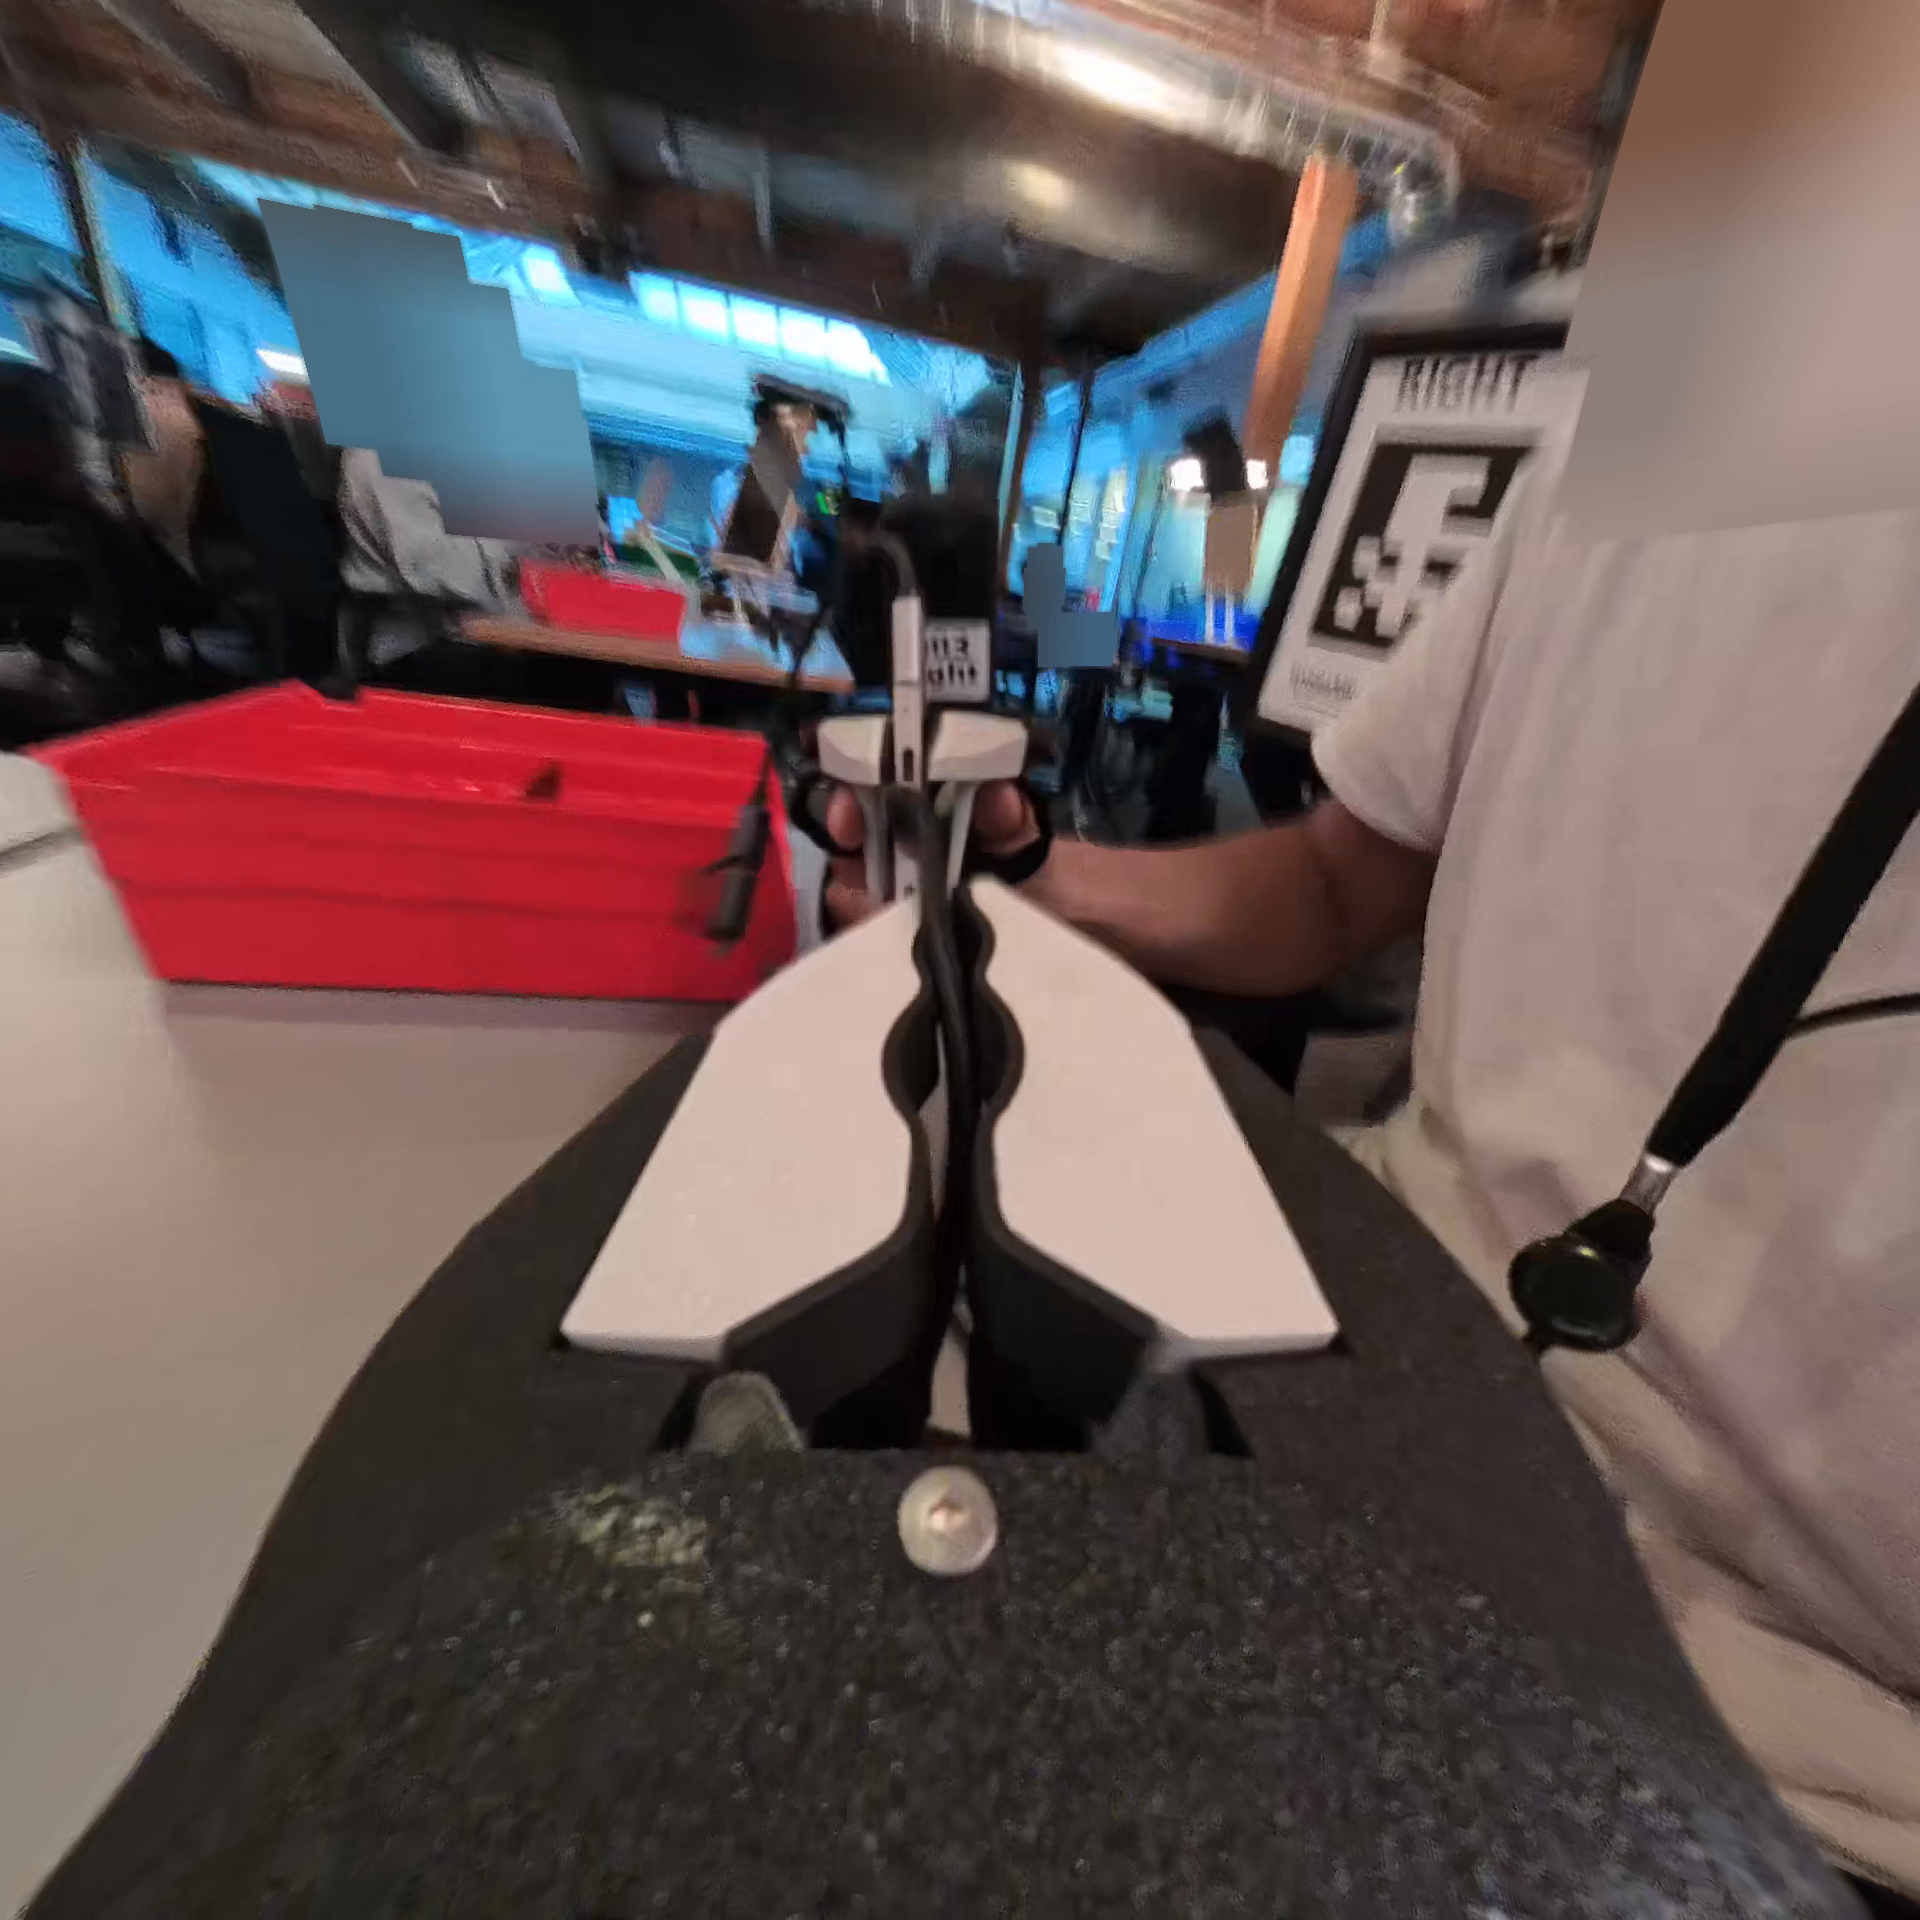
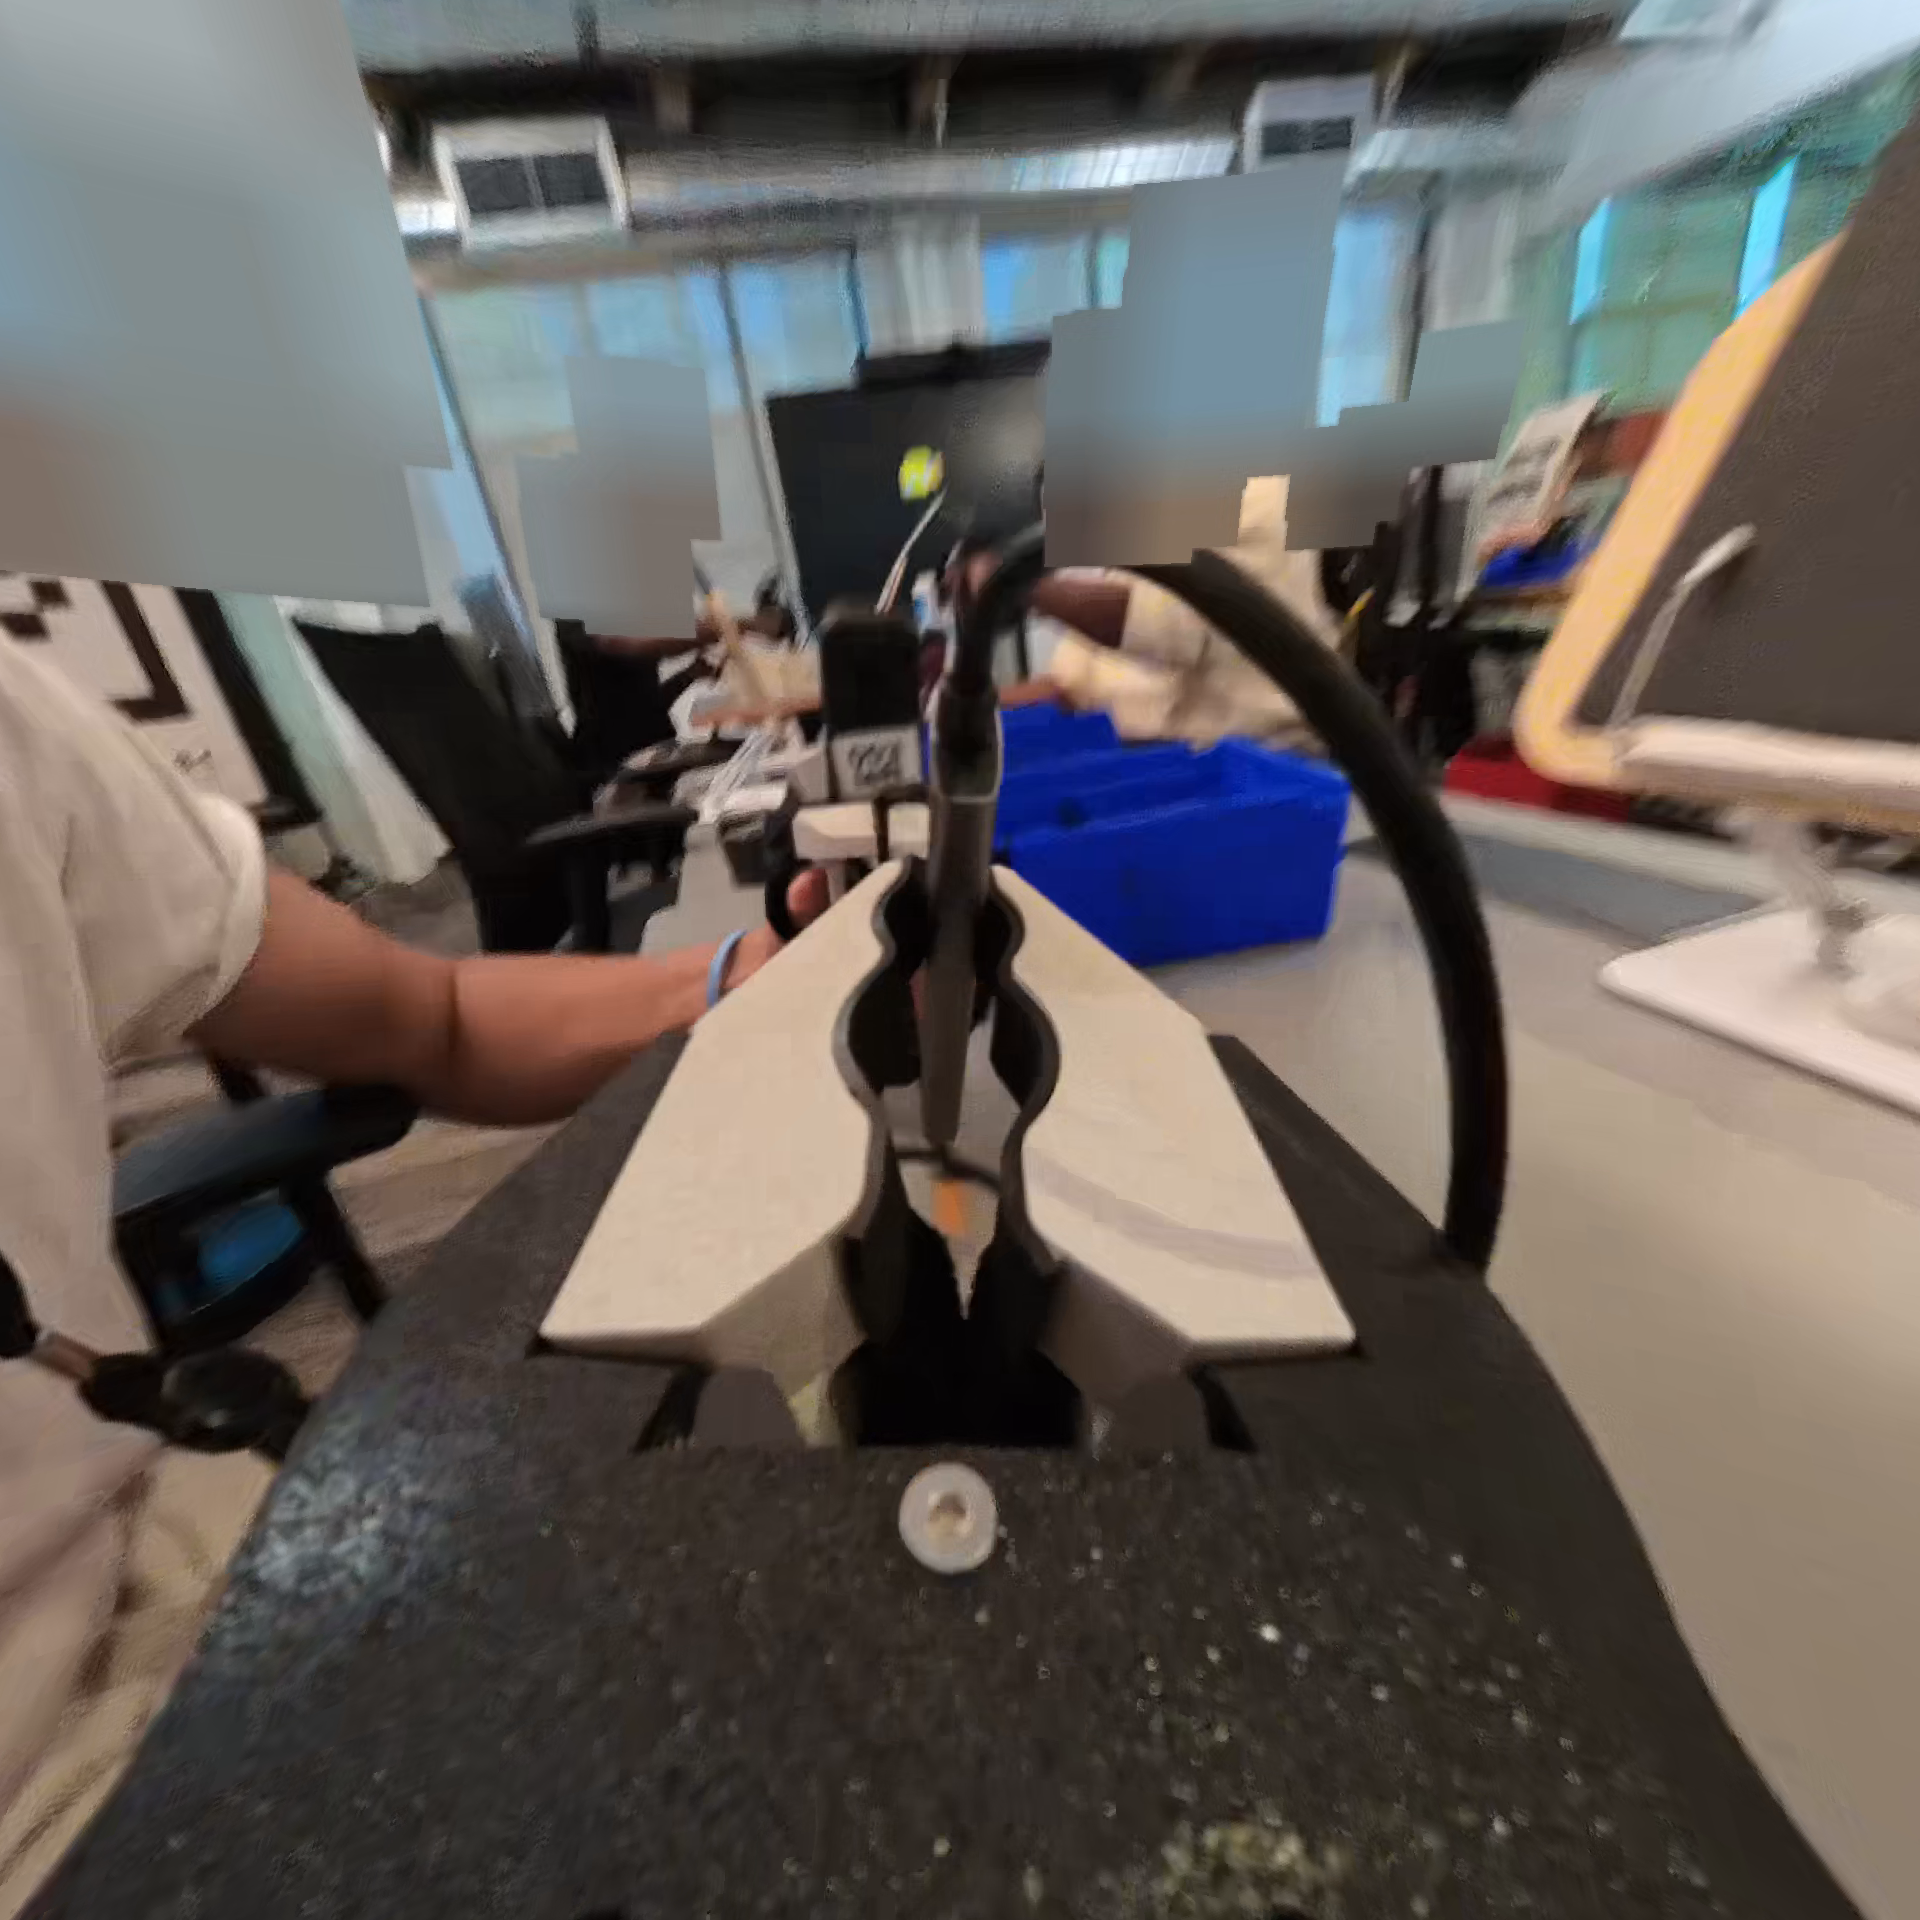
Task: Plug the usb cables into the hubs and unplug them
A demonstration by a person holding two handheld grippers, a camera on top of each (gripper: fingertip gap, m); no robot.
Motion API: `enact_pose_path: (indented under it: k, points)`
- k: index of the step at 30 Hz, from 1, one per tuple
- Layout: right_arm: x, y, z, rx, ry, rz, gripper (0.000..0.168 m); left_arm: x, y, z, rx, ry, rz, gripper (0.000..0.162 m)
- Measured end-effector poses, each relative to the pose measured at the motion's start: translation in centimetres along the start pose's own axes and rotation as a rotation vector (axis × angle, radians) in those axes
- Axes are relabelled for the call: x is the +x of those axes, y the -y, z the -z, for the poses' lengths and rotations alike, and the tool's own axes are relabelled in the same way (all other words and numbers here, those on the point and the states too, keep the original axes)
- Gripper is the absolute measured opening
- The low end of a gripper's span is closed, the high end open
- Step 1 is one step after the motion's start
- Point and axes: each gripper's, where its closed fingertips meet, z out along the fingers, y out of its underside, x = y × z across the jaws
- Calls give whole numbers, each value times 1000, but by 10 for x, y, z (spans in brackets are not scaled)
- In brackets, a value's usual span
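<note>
- Black cable (image 1: 948, 1049): clamped between the closed white fingers of the left gripper (image 1: 951, 914); it runs forward from the fingertips to the right gripper (image 1: 920, 748), seen farther off and facing this one.
- Grey pen-shaped probe (image 2: 954, 935): pinched between the closed fingers of the right gripper (image 2: 951, 883) in its own view, tip pointing back toward the camera; a thick black cable loop (image 2: 1392, 831) arcs from its far end round to the right.
- Both tools are held in the air above a grey table (image 1: 312, 1143).
- Judgement: hold both grips steady and keep the cable from twisting or going taut.
- Surroundings: red bin (image 1: 416, 831) on the table at left; blue bin (image 2: 1174, 831) beyond; a white stand (image 2: 1766, 987) at right; the person's forearm (image 2: 468, 1008) and white shirt (image 1: 1662, 935).
</note>
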Motion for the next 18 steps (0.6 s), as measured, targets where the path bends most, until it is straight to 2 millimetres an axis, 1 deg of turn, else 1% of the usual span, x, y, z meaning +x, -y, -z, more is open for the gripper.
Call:
enact_pose_path:
  k: [1,2,4,5,6,8,9,11,12,13,14,15,16,18]
  points:
    - [4,5,6,-3,-25,33,7,-6,6,7,34,30,-8,0]
    - [4,4,6,-41,-37,72,7,-7,8,7,34,36,-11,0]
    - [5,-7,1,-146,-75,132,7,-5,-3,-1,-31,46,-49,0]
    - [9,-17,0,-231,-108,167,7,-6,-9,-4,-69,61,-71,0]
    - [11,-24,-1,-293,-127,189,7,-9,-15,-5,-110,80,-89,0]
    - [13,-25,-2,-342,-158,190,7,-16,-26,-3,-192,116,-113,0]
    - [11,-32,-2,-405,-148,184,7,-19,-31,-2,-228,132,-124,0]
    - [15,-43,1,-538,-174,251,7,-21,-42,-2,-302,136,-137,0]
    - [12,-50,3,-608,-155,243,7,-23,-48,-2,-340,157,-159,5]
    - [9,-55,4,-657,-139,247,7,-27,-55,-3,-390,186,-196,22]
    - [9,-55,2,-668,-148,270,7,-29,-63,-3,-452,209,-235,36]
    - [7,-57,-1,-685,-138,263,7,-29,-70,-4,-497,215,-261,47]
    - [0,-60,-5,-693,-92,244,7,-25,-75,-7,-520,196,-271,51]
    - [-12,-69,-11,-720,-14,214,7,-13,-81,-16,-544,150,-305,49]
